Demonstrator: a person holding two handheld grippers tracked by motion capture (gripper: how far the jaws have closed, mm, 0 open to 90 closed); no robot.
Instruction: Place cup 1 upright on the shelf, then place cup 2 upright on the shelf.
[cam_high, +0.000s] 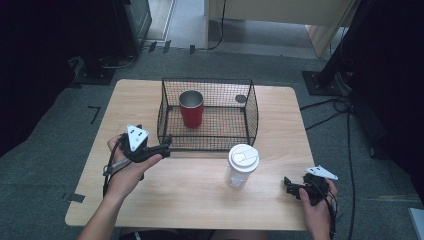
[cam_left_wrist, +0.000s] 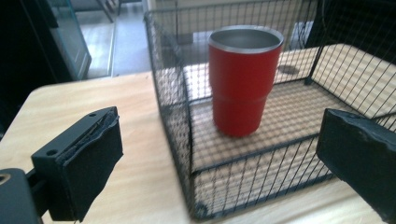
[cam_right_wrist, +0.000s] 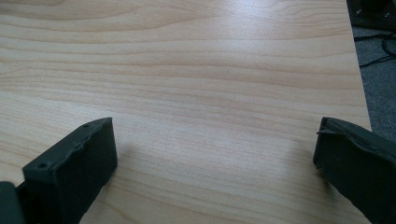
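Note:
A red steel-lined tumbler (cam_high: 191, 108) (cam_left_wrist: 242, 79) stands upright inside a black wire basket (cam_high: 252, 107) (cam_left_wrist: 177, 121) at the table's back centre. A clear cup with a white lid (cam_high: 242, 165) stands in front of the basket. My left gripper (cam_high: 167, 145) (cam_left_wrist: 219, 168) is open, just outside the basket's near left corner, jaws wide apart and pointing at the tumbler. My right gripper (cam_high: 287, 187) (cam_right_wrist: 215, 172) is open low over bare wood near the front right, to the right of the lidded cup, with nothing between its jaws.
The wooden table (cam_high: 150, 195) (cam_right_wrist: 196, 70) has free room at its left and front. Its right edge (cam_right_wrist: 359, 79) lies close to my right gripper. Cables (cam_high: 345, 130) and stand bases lie on the grey carpet around the table.

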